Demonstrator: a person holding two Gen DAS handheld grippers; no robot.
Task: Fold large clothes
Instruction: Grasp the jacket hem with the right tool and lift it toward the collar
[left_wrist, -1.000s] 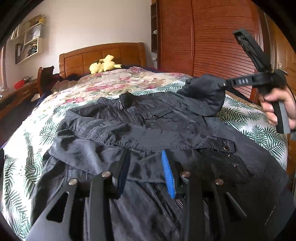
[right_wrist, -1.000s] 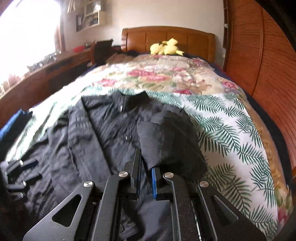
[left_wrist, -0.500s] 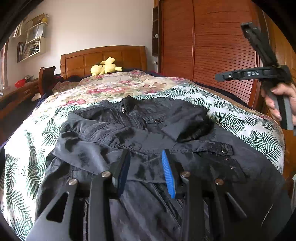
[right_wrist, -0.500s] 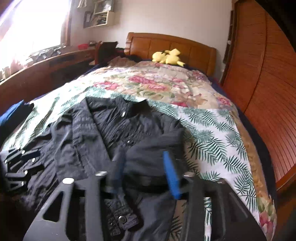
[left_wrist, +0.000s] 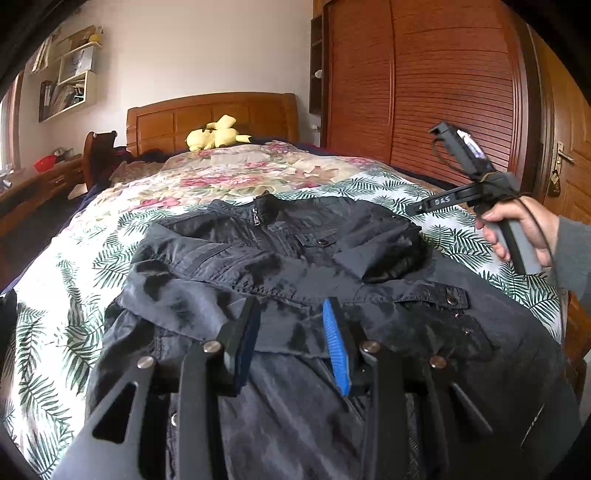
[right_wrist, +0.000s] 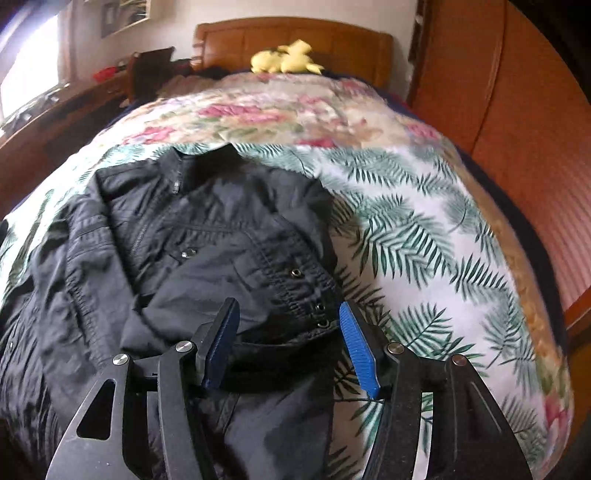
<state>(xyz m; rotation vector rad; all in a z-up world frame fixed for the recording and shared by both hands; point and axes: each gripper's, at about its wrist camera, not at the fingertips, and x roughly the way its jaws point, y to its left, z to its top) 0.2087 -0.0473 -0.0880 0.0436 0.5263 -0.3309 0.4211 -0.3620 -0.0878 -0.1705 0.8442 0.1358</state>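
A black jacket (left_wrist: 280, 266) lies front up on the bed, collar toward the headboard. Its right sleeve (left_wrist: 380, 251) is folded in over the chest, and the cuff (right_wrist: 273, 291) with its snaps shows in the right wrist view. My left gripper (left_wrist: 291, 306) hovers low over the jacket's lower front, jaws apart, pads not pressing on the cloth. My right gripper (right_wrist: 288, 310) hangs just above the cuff; its jaws are opening and nothing is pinched between them. From the left wrist view the right gripper (left_wrist: 424, 206) is at the jacket's right edge, held by a hand (left_wrist: 517, 225).
The bed cover (right_wrist: 424, 229) has palm leaves near me and flowers farther off. A yellow plush toy (left_wrist: 218, 136) sits by the wooden headboard (left_wrist: 210, 114). A tall wooden wardrobe (left_wrist: 424, 92) stands close on the right, and a desk (left_wrist: 40, 184) on the left.
The right gripper let go of the sleeve, which dropped onto the jacket's chest. Its jaws went from shut to wide apart and it drew back and lower. The left gripper stayed put.
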